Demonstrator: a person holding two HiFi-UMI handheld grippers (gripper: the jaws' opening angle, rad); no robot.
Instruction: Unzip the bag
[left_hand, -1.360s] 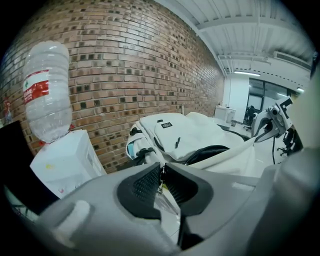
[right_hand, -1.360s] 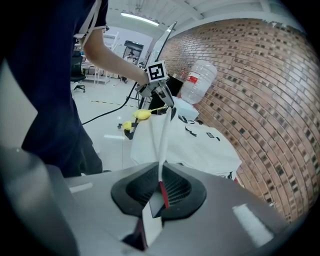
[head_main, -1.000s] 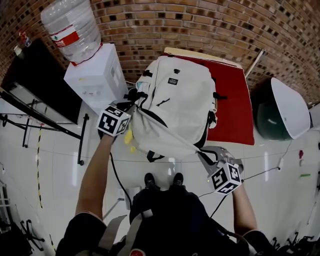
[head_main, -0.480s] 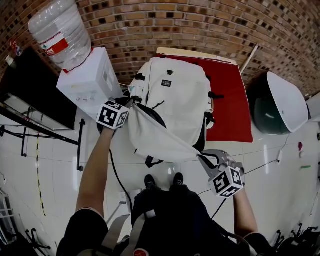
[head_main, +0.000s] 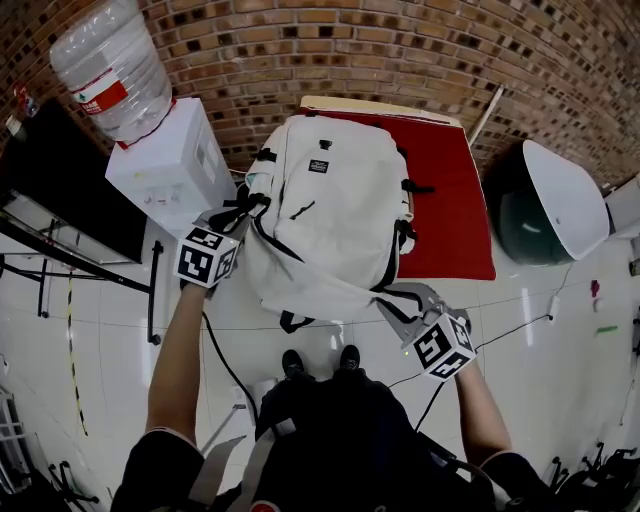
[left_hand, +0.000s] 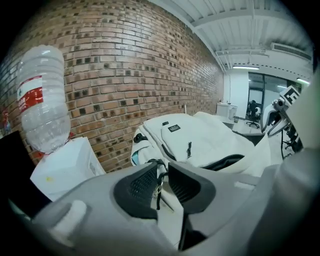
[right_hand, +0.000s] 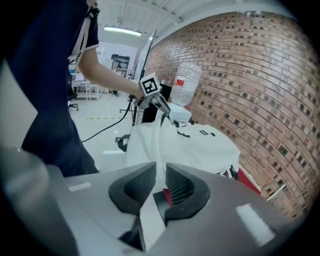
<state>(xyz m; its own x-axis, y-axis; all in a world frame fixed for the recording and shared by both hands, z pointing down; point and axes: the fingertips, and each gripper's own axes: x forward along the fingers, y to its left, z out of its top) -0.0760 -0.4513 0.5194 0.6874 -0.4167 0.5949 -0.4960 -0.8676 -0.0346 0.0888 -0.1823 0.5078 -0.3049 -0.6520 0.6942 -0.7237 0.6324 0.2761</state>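
Note:
A cream backpack (head_main: 325, 215) lies on a red mat (head_main: 450, 200) with its zipped opening partly gaping along the near side. My left gripper (head_main: 232, 218) is at the bag's left corner. In the left gripper view its jaws (left_hand: 161, 182) are opening, and the black zipper pull (left_hand: 158, 192) hangs loose in the gap between the pads. My right gripper (head_main: 402, 302) is at the bag's near right edge. Its jaws (right_hand: 161, 185) are opening too, with a cream fabric flap (right_hand: 152, 212) lying slack between them.
A white water dispenser (head_main: 165, 165) with a clear bottle (head_main: 105, 65) stands left of the bag, against the brick wall (head_main: 400, 50). A dark screen (head_main: 60, 190) is further left. A green and white rounded seat (head_main: 555, 205) stands at the right. Cables cross the white floor (head_main: 560, 340).
Both pairs of jaws have widened. The flap that was stretched taut between the grippers has gone slack, and the bag's gaping mouth has narrowed. The left gripper has drifted down and left.

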